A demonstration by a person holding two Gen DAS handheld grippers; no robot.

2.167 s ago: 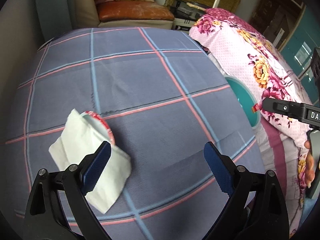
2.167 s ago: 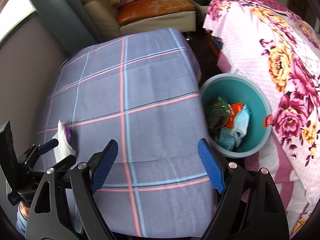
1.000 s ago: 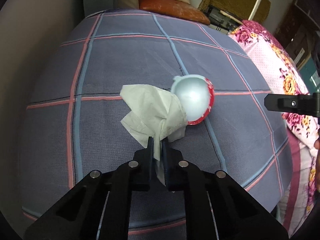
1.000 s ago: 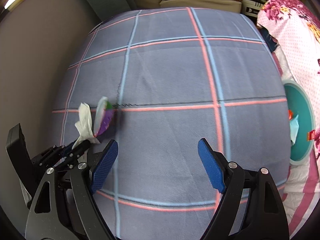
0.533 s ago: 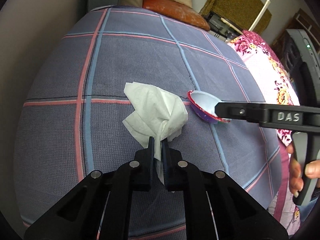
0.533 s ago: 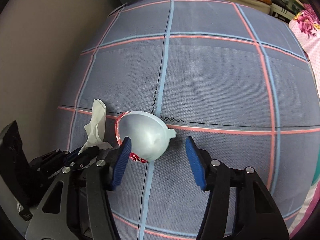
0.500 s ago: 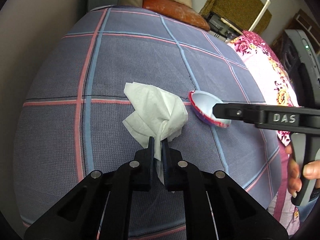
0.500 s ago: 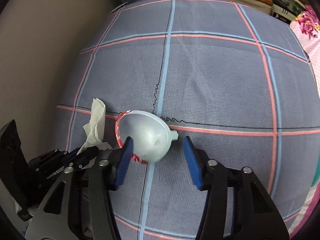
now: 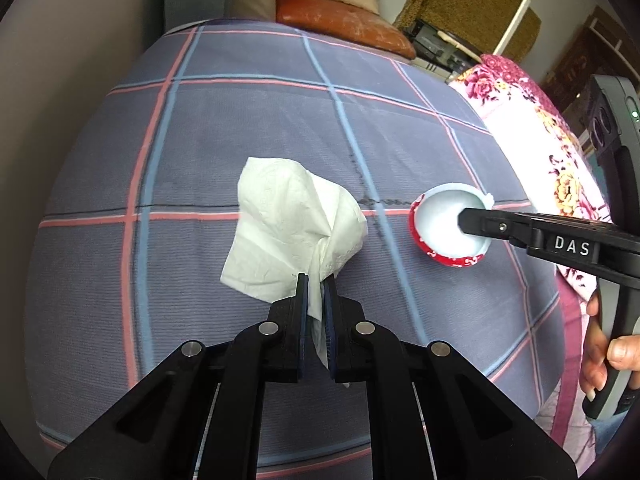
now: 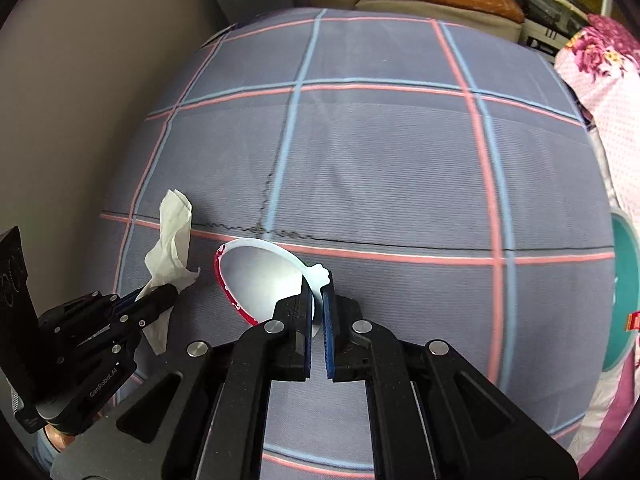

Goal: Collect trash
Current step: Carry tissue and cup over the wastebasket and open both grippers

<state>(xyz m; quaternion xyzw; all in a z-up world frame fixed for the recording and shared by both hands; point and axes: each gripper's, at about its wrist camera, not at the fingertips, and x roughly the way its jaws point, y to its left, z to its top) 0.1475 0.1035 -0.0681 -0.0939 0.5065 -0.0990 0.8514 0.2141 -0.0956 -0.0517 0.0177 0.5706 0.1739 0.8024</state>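
Note:
My left gripper (image 9: 316, 280) is shut on a crumpled white tissue (image 9: 292, 232) and holds it just above the blue plaid bedsheet (image 9: 260, 128). My right gripper (image 10: 318, 284) is shut on the edge of a round white foil lid with a red rim (image 10: 260, 276), tilted up off the sheet. In the left wrist view the lid (image 9: 444, 232) sits to the right of the tissue with the right gripper's finger across it. In the right wrist view the tissue (image 10: 172, 240) and the left gripper (image 10: 160, 294) are at the left.
A teal trash bin (image 10: 622, 300) stands past the bed's right edge. A pink floral quilt (image 9: 540, 140) lies along the right side. A wall (image 10: 80, 100) runs along the left. A sofa with cushions (image 9: 340, 12) is at the back.
The right gripper has closed on the lid's edge and tipped it up. The left gripper still holds the tissue in about the same place.

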